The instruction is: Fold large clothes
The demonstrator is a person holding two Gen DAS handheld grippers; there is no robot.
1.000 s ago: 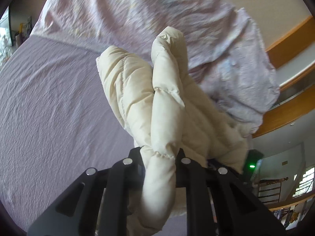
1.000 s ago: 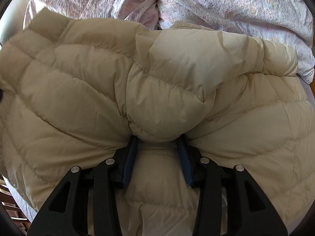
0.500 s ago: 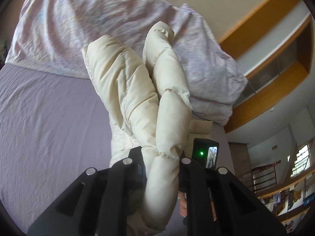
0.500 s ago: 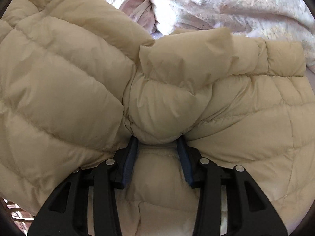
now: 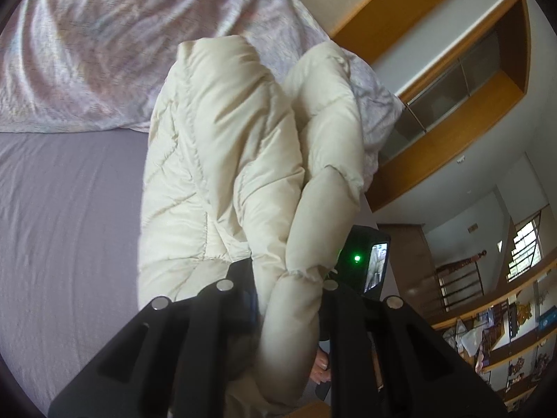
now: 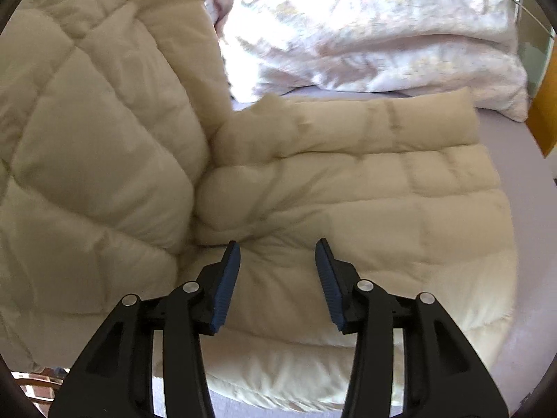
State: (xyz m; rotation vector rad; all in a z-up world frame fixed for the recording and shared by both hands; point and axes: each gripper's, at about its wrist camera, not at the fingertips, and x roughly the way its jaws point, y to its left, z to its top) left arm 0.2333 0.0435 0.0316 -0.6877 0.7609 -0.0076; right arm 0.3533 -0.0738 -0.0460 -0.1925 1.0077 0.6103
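- left tongs (image 5: pixel 289 278) clamped tight on a puffy rolled edge of the cream down jacket (image 5: pixel 222 160); in the left wrist view that part hangs lifted, running up toward 12 o'clock over the lilac bed sheet (image 5: pixel 62 209).
- right tongs (image 6: pixel 277 254) stand apart w/ nothing between the blue pads (image 6: pixel 228 285); their gap has just widened, and they hover just over the jacket w/o pressing it.
- in the right wrist view the rest of the jacket lies flat on the bed from centre out to 3 o'clock, collar roll near 1 o'clock, the raised flap bulging at 9–10 o'clock.
- crumpled floral duvet (image 6: pixel 365 35) sits at 12–1 o'clock, just beyond the collar.
- step, imo: carry the lifted flap across the flat part to make the fold.
- do it well: keep the left grip firm since the fill is slippery and springy; bring the flap over low so it doesn't balloon.
- line the flap edge up w/ the flat edge near 3 o'clock before letting go.
- right tongs prob best used to pin or re-grab the flat layer near the crease so it doesn't drag.
- keep clear of the duvet so it isn't caught in the fold.
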